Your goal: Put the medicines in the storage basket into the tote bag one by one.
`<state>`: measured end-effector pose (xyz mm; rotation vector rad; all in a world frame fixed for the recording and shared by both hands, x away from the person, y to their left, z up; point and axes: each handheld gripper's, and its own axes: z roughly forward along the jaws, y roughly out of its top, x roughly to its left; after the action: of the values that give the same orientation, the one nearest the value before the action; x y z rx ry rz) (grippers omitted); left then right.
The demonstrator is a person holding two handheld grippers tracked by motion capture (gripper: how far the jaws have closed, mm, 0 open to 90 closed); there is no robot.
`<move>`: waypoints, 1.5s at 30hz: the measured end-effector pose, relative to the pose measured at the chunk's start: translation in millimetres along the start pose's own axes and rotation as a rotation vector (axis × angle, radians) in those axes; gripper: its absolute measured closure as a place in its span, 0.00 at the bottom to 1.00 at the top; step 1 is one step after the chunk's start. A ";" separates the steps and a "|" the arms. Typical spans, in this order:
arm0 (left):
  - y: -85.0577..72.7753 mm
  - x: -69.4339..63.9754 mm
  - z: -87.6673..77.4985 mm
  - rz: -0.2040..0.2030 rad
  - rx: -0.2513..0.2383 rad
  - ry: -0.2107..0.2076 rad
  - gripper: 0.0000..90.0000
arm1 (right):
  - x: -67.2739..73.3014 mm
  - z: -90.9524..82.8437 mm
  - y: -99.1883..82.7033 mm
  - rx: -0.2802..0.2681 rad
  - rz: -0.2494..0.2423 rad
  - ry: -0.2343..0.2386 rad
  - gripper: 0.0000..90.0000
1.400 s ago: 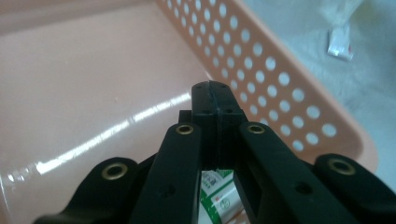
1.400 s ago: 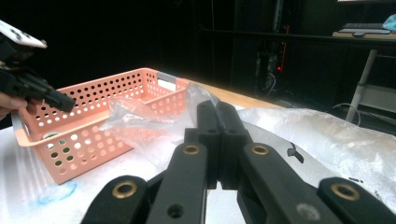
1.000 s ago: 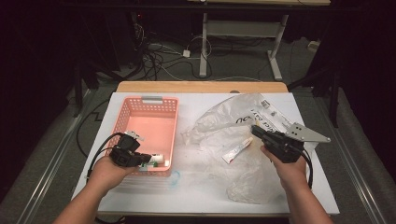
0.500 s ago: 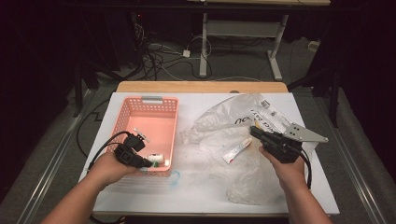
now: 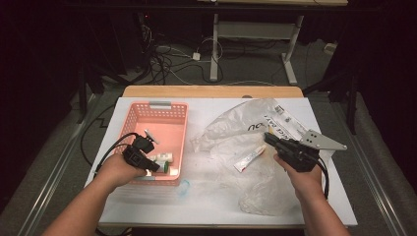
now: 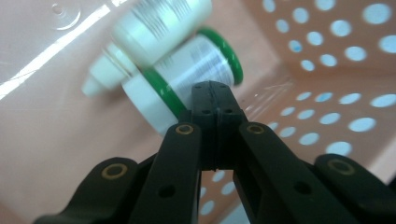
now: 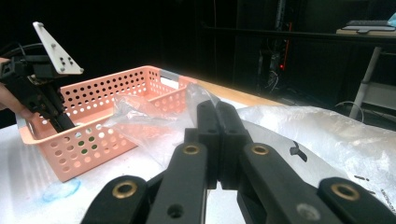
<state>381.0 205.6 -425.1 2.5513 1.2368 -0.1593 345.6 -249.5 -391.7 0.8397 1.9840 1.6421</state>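
A pink perforated basket stands at the table's left. Two white bottles lie in its near end: one with green bands and one with a nozzle cap. My left gripper reaches over the basket's near left rim, shut and empty, its tips just in front of the green-banded bottle. My right gripper hovers shut and empty over a crumpled clear plastic bag. A small white and red tube lies on the bag, left of the right hand.
The bag spreads from the table's middle to its right side, with printed labels at its far end. A bluish scrap lies in front of the basket. Cables and desk legs stand on the floor beyond the table.
My left hand has shifted a little away from the near edge, with its gripper dipping into the basket's near corner. The right hand and gripper have stayed put.
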 end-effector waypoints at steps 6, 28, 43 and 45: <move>4.4 2.6 3.6 -0.005 -0.017 0.012 0.98 | 0.3 -0.4 0.2 -0.003 -0.001 0.000 1.00; 26.7 18.0 -21.1 -0.058 -0.304 0.159 0.98 | 1.8 -0.8 0.6 0.002 -0.004 0.000 1.00; 42.2 18.0 -1.1 -0.203 -0.250 0.153 0.27 | 1.5 -2.8 1.2 -0.004 -0.004 -0.002 1.00; 44.1 19.9 1.7 -0.227 -0.232 0.146 0.19 | 2.1 -3.1 1.6 -0.003 -0.005 -0.002 1.00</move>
<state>428.0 194.2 -421.6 2.2551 1.5033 0.1182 342.3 -250.0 -389.4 0.8339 1.9799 1.6406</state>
